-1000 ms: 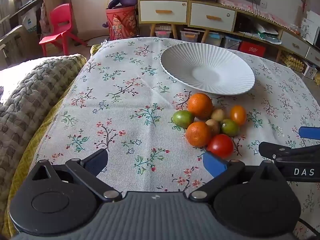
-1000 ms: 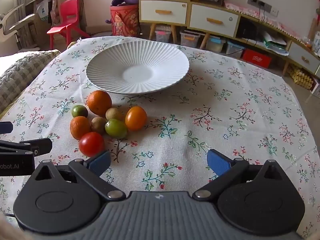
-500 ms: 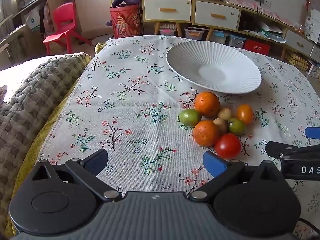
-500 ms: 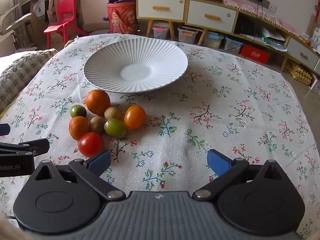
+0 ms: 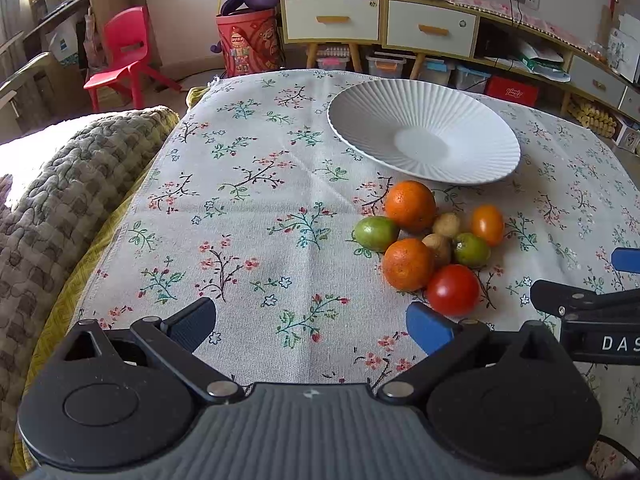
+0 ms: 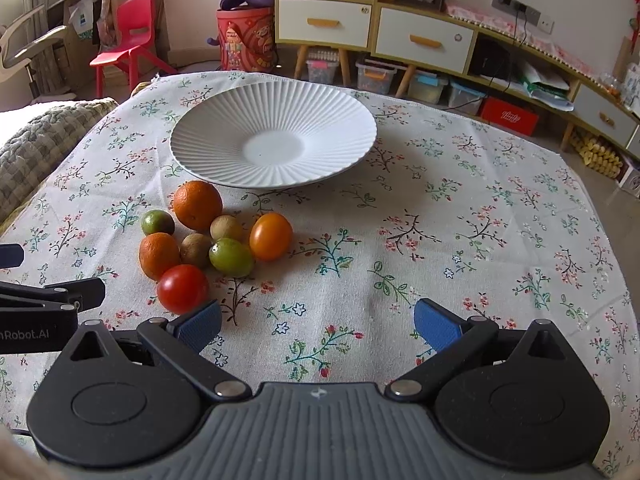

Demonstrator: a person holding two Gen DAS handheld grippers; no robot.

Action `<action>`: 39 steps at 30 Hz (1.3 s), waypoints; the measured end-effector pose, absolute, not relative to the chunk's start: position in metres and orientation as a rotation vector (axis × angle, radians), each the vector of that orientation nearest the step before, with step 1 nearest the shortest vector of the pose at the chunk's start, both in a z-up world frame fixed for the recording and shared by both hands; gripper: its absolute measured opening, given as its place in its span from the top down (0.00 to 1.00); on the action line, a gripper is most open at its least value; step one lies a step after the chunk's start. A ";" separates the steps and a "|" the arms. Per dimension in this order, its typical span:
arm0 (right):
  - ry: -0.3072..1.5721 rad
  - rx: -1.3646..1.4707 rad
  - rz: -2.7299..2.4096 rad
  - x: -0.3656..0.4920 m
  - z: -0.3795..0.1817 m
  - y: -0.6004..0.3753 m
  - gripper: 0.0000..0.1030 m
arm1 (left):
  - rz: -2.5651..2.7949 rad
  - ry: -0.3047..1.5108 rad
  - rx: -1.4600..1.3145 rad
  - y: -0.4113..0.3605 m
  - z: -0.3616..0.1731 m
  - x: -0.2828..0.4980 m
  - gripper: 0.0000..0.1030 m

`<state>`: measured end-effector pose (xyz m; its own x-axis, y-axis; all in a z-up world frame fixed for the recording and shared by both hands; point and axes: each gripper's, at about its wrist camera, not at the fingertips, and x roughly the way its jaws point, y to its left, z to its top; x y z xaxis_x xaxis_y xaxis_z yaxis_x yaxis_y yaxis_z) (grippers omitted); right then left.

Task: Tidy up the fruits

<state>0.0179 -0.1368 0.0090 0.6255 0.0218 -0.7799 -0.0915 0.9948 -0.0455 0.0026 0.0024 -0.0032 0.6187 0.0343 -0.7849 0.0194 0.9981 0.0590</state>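
Note:
A cluster of fruit lies on the floral tablecloth in front of a white ribbed plate [image 5: 424, 132] [image 6: 276, 136], which holds nothing. The cluster has a red tomato [image 5: 453, 289] [image 6: 183, 288], two oranges [image 5: 410, 205] [image 6: 197, 205], two green fruits [image 5: 376, 233] [image 6: 231, 257], two brown kiwis [image 6: 195, 249] and an orange tomato [image 6: 271, 236]. My left gripper [image 5: 310, 325] is open and empty, its right finger just short of the red tomato. My right gripper [image 6: 318, 326] is open and empty, its left finger beside the red tomato.
A quilted blanket [image 5: 52, 200] lies over the table's left edge. The other gripper's black arm shows at the right edge of the left wrist view [image 5: 588, 312] and at the left edge of the right wrist view [image 6: 40, 300]. Cabinets and a red chair [image 5: 124, 52] stand behind.
Both grippers have shifted slightly toward the fruit, the left view drifting left so the cluster sits further right. Both stay open. No fruit has moved.

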 end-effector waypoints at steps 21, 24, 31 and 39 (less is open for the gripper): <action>0.887 -0.075 0.059 0.018 0.011 -0.138 0.00 | 0.009 0.868 0.058 0.002 0.005 0.000 0.11; 0.871 -0.082 0.050 0.016 0.012 -0.138 0.00 | 0.012 0.865 0.056 0.003 0.004 0.001 0.11; 0.874 -0.092 0.048 0.019 0.012 -0.139 0.00 | 0.011 0.844 0.054 0.004 0.006 0.000 0.11; 0.869 -0.115 0.060 0.018 0.016 -0.136 0.01 | 0.015 0.815 0.078 0.003 0.006 -0.002 0.11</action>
